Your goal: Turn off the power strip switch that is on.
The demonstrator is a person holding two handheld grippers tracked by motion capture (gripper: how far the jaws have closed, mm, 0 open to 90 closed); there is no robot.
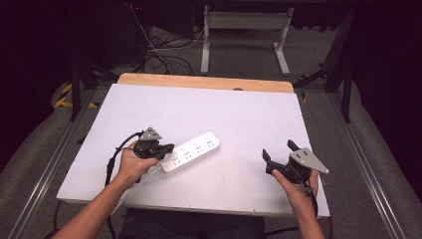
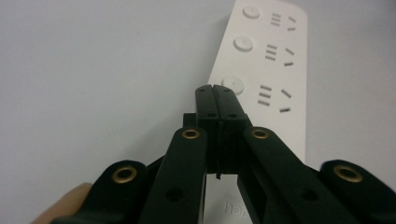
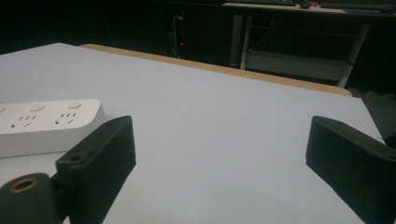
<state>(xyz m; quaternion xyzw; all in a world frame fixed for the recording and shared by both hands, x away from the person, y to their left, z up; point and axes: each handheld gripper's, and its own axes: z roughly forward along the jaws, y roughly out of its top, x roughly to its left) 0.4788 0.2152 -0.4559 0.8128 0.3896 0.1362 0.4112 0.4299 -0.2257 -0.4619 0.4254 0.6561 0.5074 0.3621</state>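
Note:
A white power strip (image 1: 192, 151) with several sockets and round buttons lies slantwise on the white table top (image 1: 209, 109), left of centre. My left gripper (image 1: 168, 148) is shut with nothing between its jaws, its tips over the strip's near end. In the left gripper view the closed tips (image 2: 215, 91) sit just beside a round button on the power strip (image 2: 266, 60). My right gripper (image 1: 278, 151) is open near the front right, apart from the strip. In the right gripper view its gripper (image 3: 219, 140) frames bare table, with the power strip (image 3: 46, 123) off to the left.
The table's wooden far edge (image 1: 204, 82) borders a dark floor with tangled cables (image 1: 159, 57) and a grey metal stand (image 1: 244, 30). The front table edge (image 1: 199, 206) runs close to the person's forearms.

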